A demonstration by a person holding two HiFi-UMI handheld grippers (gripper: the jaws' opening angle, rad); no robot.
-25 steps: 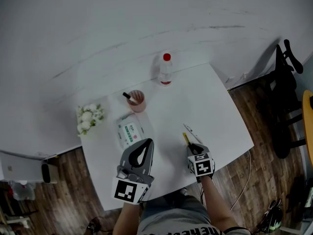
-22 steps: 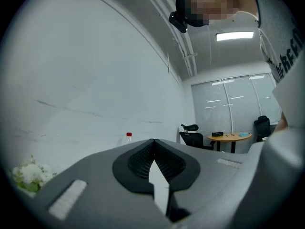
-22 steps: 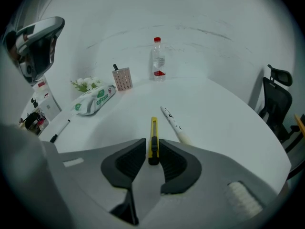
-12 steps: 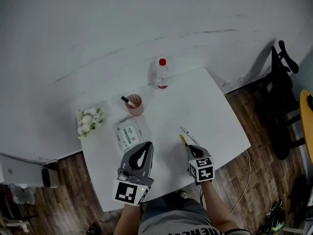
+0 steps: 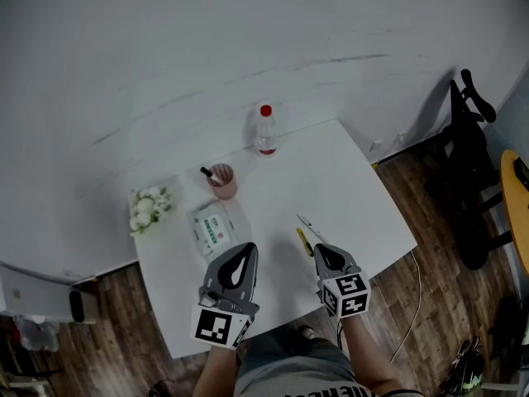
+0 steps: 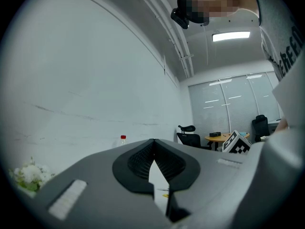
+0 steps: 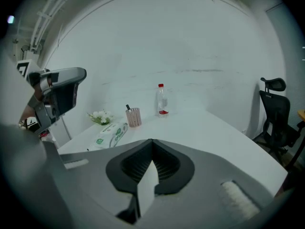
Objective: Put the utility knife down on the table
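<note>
The knife [image 5: 303,241], a short yellow bar in the head view, lies flat on the white table [image 5: 364,197], towards its near right part, with a slim white thing [image 5: 312,227] just beyond it that is too small to identify. The right gripper [image 5: 322,253] sits just behind the knife, near it but apart, and its own view shows the jaws closed tip to tip with nothing between them. The left gripper [image 5: 244,253] hangs over the near edge of the table, well clear of the knife, with its jaws likewise pressed together and empty. Further back stand a bottle [image 5: 265,131] with a red cap, a cup [image 5: 222,180], some flowers [image 5: 147,208] and a wipes pack [image 5: 212,228], none of them close to the knife. Judging by this, the task looks essentially finished: the knife rests on the table and neither gripper touches it. At most, drawing the right gripper away would remain.
</note>
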